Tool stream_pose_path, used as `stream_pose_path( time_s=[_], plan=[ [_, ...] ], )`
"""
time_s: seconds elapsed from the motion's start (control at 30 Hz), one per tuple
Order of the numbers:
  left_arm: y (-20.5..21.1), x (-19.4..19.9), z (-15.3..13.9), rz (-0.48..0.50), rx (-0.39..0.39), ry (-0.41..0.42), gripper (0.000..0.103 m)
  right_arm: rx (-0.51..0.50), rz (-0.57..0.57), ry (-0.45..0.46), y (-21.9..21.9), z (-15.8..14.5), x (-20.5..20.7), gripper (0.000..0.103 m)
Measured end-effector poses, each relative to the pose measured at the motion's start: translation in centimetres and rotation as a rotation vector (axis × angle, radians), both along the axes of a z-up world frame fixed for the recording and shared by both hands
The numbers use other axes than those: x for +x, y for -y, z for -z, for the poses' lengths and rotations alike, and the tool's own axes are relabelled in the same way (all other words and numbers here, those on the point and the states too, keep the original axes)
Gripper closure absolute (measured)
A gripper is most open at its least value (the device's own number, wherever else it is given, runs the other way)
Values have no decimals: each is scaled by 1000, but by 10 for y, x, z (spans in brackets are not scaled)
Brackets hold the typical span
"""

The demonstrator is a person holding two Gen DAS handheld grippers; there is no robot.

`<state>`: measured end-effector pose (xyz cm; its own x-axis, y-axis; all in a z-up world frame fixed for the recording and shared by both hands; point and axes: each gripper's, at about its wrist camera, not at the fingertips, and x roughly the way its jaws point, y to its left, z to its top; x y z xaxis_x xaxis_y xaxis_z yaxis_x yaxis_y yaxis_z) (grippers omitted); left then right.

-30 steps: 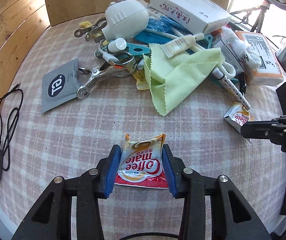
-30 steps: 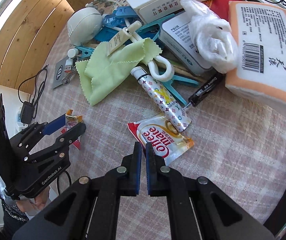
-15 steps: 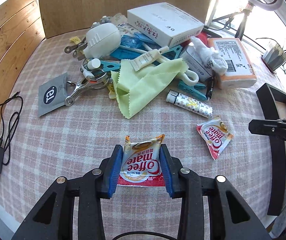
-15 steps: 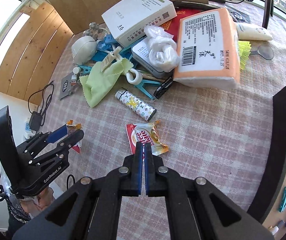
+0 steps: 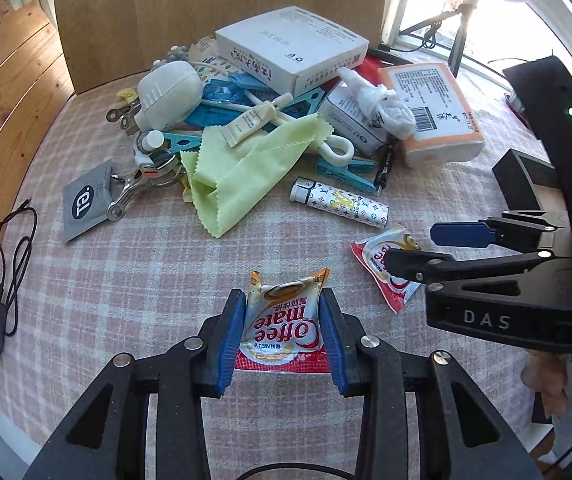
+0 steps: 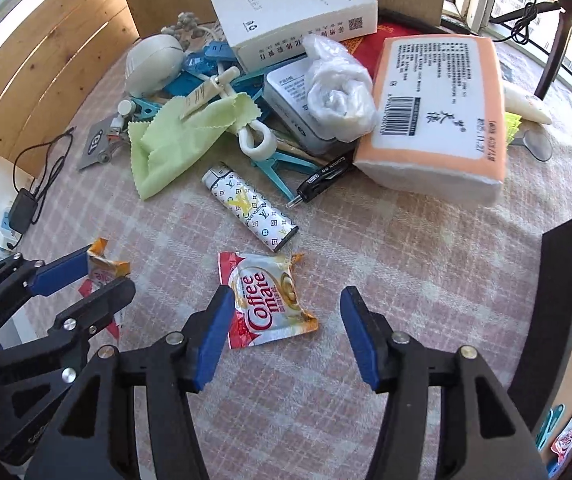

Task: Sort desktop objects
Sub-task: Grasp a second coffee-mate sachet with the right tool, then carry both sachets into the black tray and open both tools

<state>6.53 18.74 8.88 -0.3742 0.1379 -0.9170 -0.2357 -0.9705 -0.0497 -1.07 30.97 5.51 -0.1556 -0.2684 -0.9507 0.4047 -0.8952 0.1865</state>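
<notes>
Red sachet (image 6: 270, 304) between hand-held gripper (image 6: 286, 332) fingers

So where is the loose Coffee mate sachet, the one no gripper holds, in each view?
Left wrist view: the loose sachet lies right of centre on the cloth, partly hidden behind the right gripper.
Right wrist view: it lies low in the centre, beside the left finger of the open right gripper.
Shared landmark: the patterned lighter, just beyond the sachet in both views.
</notes>
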Motion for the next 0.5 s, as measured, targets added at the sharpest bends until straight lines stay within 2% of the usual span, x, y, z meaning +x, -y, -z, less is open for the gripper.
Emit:
stream_pose_path(
  time_s=[0.03, 0.13, 0.17, 0.2, 0.23, 0.4, 0.5],
  plan=[
    [4, 2, 0, -7, -1, -1, 68, 8, -3, 17, 4, 7, -3, 49],
    [11, 0, 3, -36, 7, 1, 68, 55, -22, -33, 13, 8, -1, 49],
    [12, -1, 5, -43, 11, 4, 68, 68, -23, -47, 15, 8, 1, 58],
    [12, -1, 7, -47, 11, 6, 68, 91, -26, -66, 16, 7, 4, 72],
    [11, -2, 9, -49, 12, 7, 68, 101, -35, -71, 16, 7, 6, 77],
    [-4, -6, 14, -31, 13, 10, 68, 51, 15, -42, -4, 3, 13, 94],
    [-22, -14, 14, -1, 16, -1, 68, 20, 70, -38, -26, -5, 16, 97]
  ],
)
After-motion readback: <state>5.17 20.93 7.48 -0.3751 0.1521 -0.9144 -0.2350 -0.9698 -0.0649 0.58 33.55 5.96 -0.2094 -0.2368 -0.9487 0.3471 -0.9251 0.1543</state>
